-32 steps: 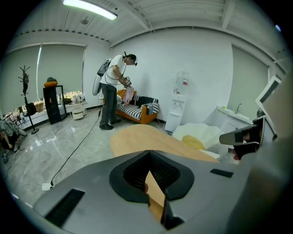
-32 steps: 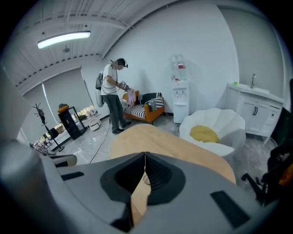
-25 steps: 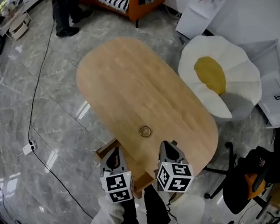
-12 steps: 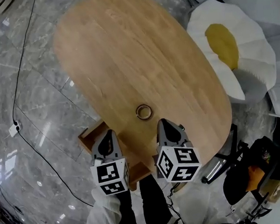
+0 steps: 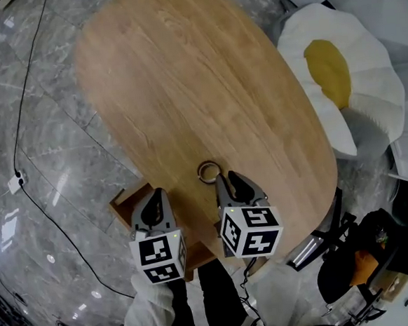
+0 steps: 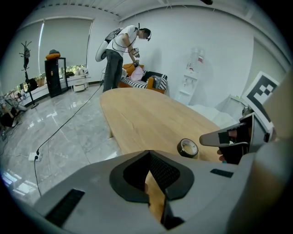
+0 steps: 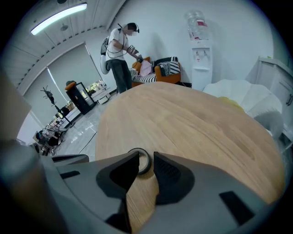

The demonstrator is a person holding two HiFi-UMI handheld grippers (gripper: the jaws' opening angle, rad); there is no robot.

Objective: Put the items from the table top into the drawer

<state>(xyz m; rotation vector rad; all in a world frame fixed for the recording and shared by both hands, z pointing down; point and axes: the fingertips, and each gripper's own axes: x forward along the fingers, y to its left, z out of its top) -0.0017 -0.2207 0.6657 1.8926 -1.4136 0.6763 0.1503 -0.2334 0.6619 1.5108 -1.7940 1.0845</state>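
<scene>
Small dark ring-shaped tape roll lay on the light oval wooden table, just ahead of the right gripper; its jaws had just been opening, roll unclamped. Left gripper clenched, empty, over the open wooden drawer, which was mostly hidden.

We see our right gripper with its jaws a little apart, having just been opening, and nothing between the pads. A dark tape roll lies flat on the wooden table just past the tips (partly hidden behind them).
</scene>
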